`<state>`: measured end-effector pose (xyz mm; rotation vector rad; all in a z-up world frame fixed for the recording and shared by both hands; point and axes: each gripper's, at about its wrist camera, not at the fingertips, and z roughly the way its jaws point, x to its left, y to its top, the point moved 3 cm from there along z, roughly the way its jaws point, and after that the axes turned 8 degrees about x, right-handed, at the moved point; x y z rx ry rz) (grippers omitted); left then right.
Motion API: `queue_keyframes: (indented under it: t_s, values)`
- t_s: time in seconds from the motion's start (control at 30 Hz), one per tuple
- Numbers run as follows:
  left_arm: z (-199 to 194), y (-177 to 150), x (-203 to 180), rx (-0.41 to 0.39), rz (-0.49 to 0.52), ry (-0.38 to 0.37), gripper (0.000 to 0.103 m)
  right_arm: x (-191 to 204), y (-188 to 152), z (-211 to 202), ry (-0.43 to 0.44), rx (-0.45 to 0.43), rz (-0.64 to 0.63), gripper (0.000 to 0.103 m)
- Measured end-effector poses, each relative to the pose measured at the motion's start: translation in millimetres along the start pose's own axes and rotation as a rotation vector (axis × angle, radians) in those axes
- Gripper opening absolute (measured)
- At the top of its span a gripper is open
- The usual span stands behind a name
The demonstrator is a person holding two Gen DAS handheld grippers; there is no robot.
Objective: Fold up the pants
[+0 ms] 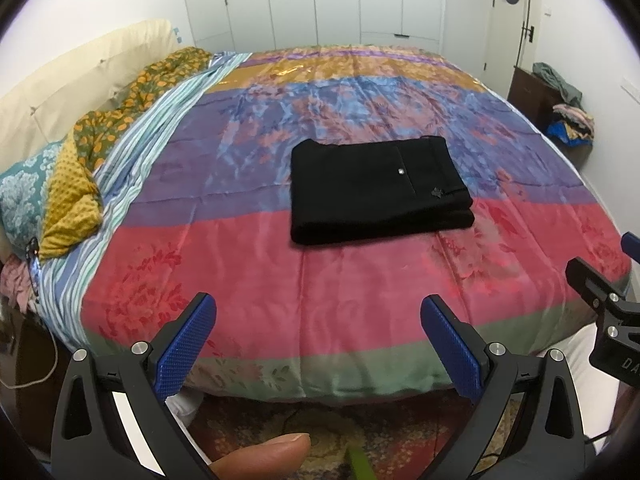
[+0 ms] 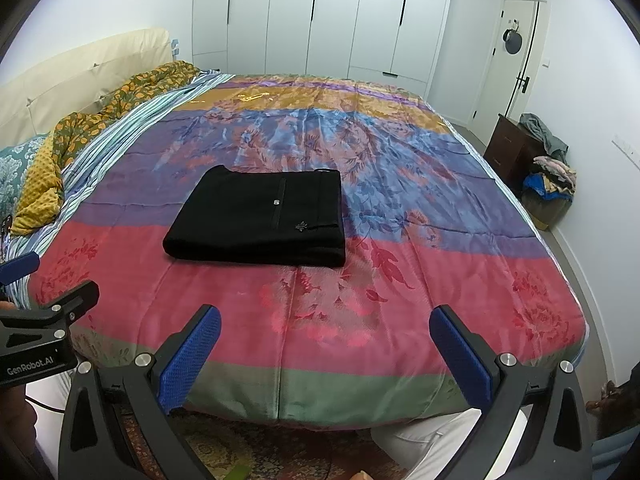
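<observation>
The black fabric pants [image 1: 380, 190], folded into a thick, flat rectangle, lie on the bed's glossy quilt of red, purple, blue and gold floral bands [image 1: 280, 300], about in its middle. I judge the folding finished, or close to it: the stack is square, its layered edge faces me, and nothing trails out of it. A small silver button [image 1: 401, 173] and a tiny dark emblem near a pocket seam sit on the top face, so the waist end seems to have ended up uppermost.

I hold both tools back from the pants, out past the quilt's green near edge, which suits a moment when the cloth needs no holding. My left tool [image 1: 318, 344] has its blue textured pads spread wide with nothing between them. My right tool [image 2: 324, 354] is spread just as wide and also carries nothing. Each hangs above the patterned rug [image 1: 360, 424] on the near side of the pants, the left one to the left of them, the right one to the right.

Beyond the pants, along the far wall, stand tall white wardrobe doors [image 2: 320, 16]. Left of the pants, bedding in mustard and orange floral print [image 1: 120, 108] is bunched against a cream padded headboard [image 1: 72, 76].

The only clear writing is "GenRobot.AI" in white on the black body of my left tool, seen from the right wrist. The letters "DA" show on the right tool's body from the left wrist; the rest is cut off.
</observation>
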<state>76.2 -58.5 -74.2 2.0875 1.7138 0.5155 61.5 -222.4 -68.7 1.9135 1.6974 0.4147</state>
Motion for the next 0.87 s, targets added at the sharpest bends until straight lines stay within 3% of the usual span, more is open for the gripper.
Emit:
queue_keyframes:
  t_s: [0.87]
  values:
    - [0.8, -0.7, -5.2, -0.012, 0.011, -0.006, 0.102, -2.2, -4.8, 1.7, 0.002, 0.007, 0.017, 0.103]
